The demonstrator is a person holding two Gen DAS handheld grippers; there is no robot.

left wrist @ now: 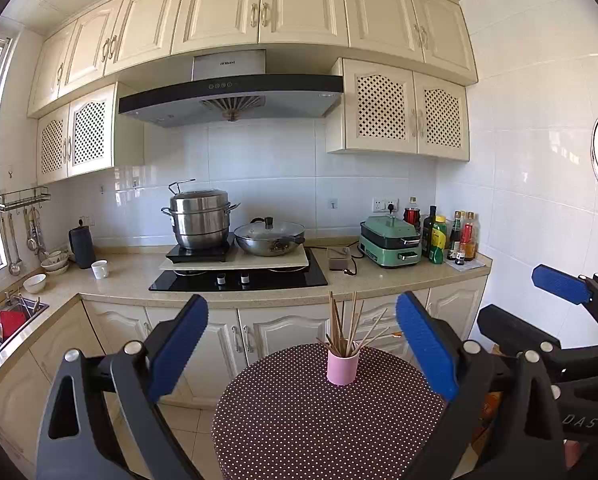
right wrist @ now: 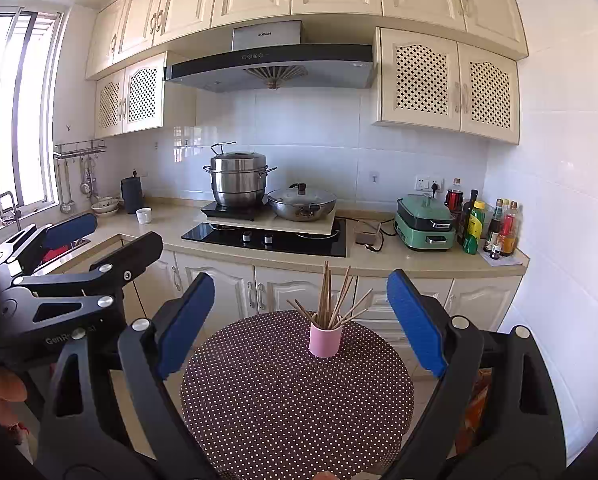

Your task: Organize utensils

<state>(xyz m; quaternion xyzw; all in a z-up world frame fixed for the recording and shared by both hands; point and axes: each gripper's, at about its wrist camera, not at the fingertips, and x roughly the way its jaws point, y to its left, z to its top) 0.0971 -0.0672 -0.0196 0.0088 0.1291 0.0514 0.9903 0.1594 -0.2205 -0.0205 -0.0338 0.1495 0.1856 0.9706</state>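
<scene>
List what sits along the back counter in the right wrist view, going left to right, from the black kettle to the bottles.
Black kettle → white cup → steel steamer pot → lidded wok → green cooker → bottles.

The left gripper and the right gripper are side by side, both wide open and empty

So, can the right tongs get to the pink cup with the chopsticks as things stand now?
Probably yes. The right tongs stand open and empty, and the pink cup sits straight ahead on the dotted table with nothing between. Only the splayed chopsticks may brush the fingers.
</scene>
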